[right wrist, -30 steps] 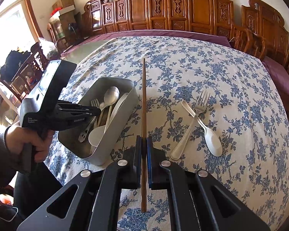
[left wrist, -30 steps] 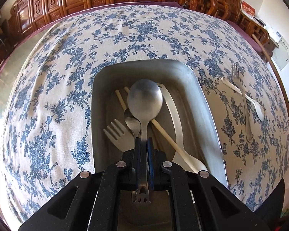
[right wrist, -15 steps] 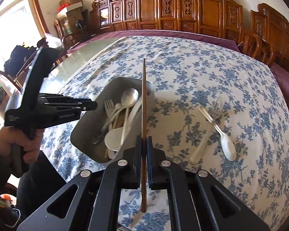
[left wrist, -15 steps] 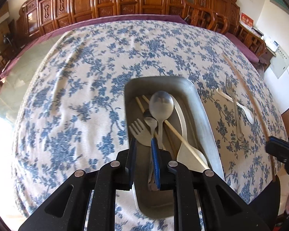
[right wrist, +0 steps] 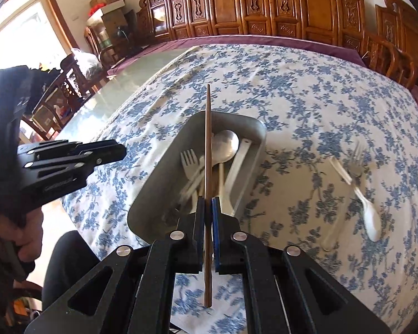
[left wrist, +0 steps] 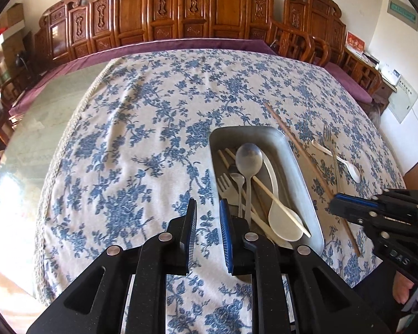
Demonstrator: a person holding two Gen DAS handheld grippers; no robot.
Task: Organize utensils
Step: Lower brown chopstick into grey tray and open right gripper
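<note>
Right gripper (right wrist: 208, 217) jaws clamp a brown wooden chopstick (right wrist: 208, 150) over the grey metal tray (right wrist: 153, 194); left gripper (left wrist: 206, 222) jaws gape empty. Long chopstick may bridge the tray's rim and roll out.

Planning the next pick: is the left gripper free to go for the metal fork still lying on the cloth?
Probably yes: the left gripper is open and empty, the fork lies uncovered beyond the tray, though the right gripper with its chopstick hangs between.

This is looking like a dining room in a home. A big table (left wrist: 142, 139) under a blue flowered cloth (right wrist: 306, 89) is filling the middle of the frame. Carved wooden chairs (left wrist: 181, 8) are standing along the top, and cardboard boxes (right wrist: 108, 8) are sitting at upper left near a window (right wrist: 19, 33).
</note>
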